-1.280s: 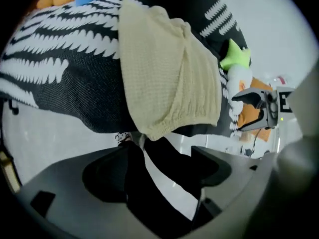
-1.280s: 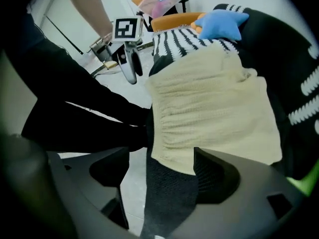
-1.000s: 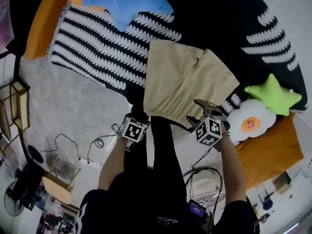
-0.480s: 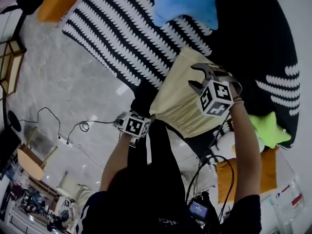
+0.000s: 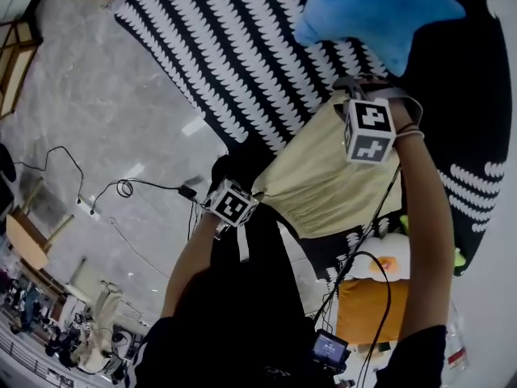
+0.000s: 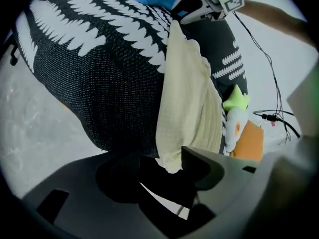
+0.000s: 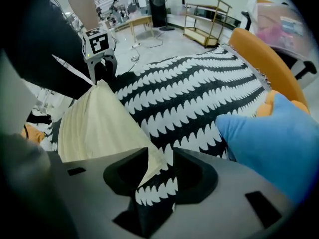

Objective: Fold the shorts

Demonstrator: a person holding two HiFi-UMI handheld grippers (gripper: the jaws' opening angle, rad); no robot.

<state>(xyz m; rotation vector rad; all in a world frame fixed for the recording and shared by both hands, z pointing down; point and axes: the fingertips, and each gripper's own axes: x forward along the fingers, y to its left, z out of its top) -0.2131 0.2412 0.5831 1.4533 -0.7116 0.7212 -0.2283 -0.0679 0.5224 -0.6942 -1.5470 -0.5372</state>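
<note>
Since the shorts (image 5: 323,184), spread on the blanket (image 5: 234,47), are judged soft, light and limp, a corner is framed by each of the left hand-held gripper (image 6: 169,176) and right hand-held gripper (image 7: 157,171), jaws just closing, not yet clamped, a blue cushion (image 5: 380,10) being crowded near the right.

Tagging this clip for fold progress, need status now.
Left gripper open, just closing, near shorts corner between jaws. Right gripper open, just closing, far corner between jaws. Shorts lie on striped blanket. Blue pillow beside right gripper, not blocking.
</note>
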